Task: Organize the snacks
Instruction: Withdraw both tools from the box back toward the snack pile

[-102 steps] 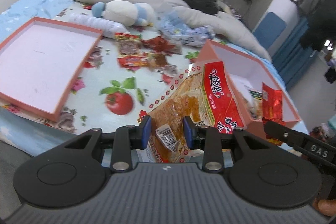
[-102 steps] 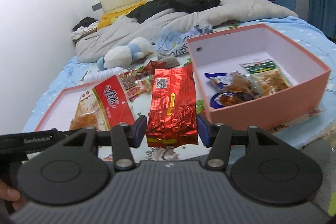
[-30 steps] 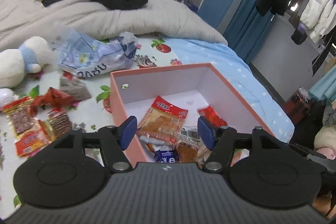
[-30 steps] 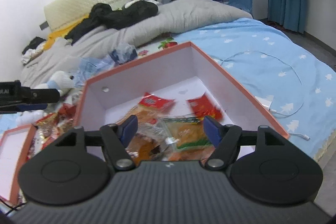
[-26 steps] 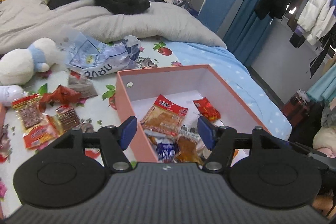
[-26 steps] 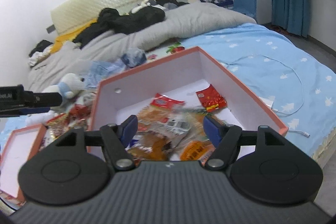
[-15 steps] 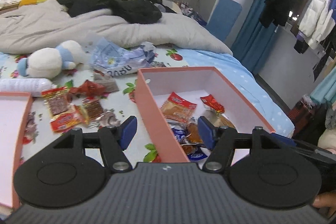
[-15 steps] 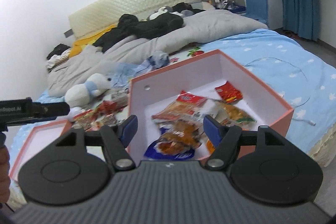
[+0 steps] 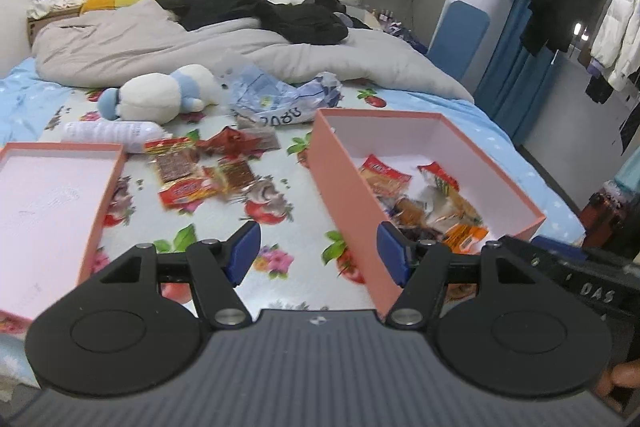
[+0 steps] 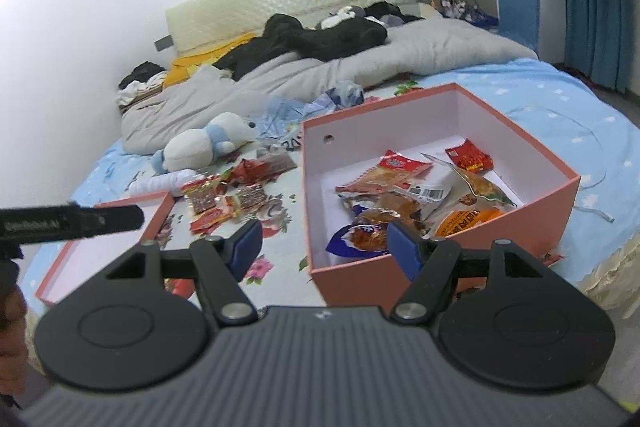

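Left gripper point(image 9: 318, 249) is up over the near edge of the bed, angled downward, its jaws standing well apart with nothing between the blue pads. No contact on either fingertip. At the lower right corner of the left wrist view a bit of the person's hand point(image 9: 620, 379) peeks in, just a fingertip or two. Right gripper point(image 10: 324, 245) sits alongside, also tilted down over the near edge of the bed, jaws spread to much the same width and empty. From the right wrist view, the left gripper's black body reaches in from the left edge, with the hand behind it only partly showing. The two grippers are apart, not touching.
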Demonstrator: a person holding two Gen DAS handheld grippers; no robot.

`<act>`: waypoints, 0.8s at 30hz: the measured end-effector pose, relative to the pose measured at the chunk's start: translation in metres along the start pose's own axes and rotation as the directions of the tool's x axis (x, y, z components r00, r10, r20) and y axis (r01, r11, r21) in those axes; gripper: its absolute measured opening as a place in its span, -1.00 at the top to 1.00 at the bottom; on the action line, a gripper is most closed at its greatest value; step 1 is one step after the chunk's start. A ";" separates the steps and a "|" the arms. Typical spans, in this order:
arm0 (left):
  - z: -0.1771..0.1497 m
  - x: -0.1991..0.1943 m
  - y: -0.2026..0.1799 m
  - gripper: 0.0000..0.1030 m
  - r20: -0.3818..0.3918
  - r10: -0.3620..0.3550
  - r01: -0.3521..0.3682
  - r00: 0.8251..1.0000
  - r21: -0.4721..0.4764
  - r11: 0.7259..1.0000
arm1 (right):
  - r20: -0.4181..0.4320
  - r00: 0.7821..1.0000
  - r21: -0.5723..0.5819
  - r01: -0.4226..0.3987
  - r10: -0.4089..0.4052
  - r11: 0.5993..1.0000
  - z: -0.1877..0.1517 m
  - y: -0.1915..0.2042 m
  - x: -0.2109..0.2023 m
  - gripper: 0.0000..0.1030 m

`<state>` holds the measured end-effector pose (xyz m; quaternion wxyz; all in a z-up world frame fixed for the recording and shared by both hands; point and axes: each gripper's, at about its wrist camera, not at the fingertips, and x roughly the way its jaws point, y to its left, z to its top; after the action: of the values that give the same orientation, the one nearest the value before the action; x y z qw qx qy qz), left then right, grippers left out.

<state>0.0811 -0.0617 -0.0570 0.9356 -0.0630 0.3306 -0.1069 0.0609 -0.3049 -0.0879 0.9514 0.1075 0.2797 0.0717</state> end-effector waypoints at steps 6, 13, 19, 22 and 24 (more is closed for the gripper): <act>-0.023 -0.013 0.020 -0.35 -0.024 0.024 -0.026 0.999 -0.055 0.998 | -0.036 0.999 -0.017 -0.035 0.034 0.999 -0.017 0.014 -0.008 -0.38; -0.038 -0.022 0.048 -0.35 -0.047 0.063 -0.067 0.997 -0.075 0.995 | -0.089 0.994 -0.029 -0.059 0.056 0.998 -0.031 0.030 -0.005 -0.38; -0.041 -0.022 0.071 -0.35 -0.049 0.075 -0.080 0.996 -0.117 0.990 | -0.098 0.994 -0.037 -0.054 0.050 0.998 -0.034 0.041 0.005 -0.38; -0.041 -0.020 0.081 -0.35 -0.051 0.082 -0.088 0.995 -0.120 0.989 | -0.098 0.994 -0.040 -0.053 0.049 0.998 -0.034 0.046 0.012 -0.38; -0.040 -0.016 0.087 -0.35 -0.055 0.087 -0.093 0.995 -0.123 0.988 | -0.102 0.994 -0.052 -0.055 0.050 0.997 -0.034 0.051 0.017 -0.38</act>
<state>0.0571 0.0249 -0.0950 0.9252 -0.1042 0.3622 -0.0452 0.0529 -0.2470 -0.1121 0.9364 0.0850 0.3224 0.1098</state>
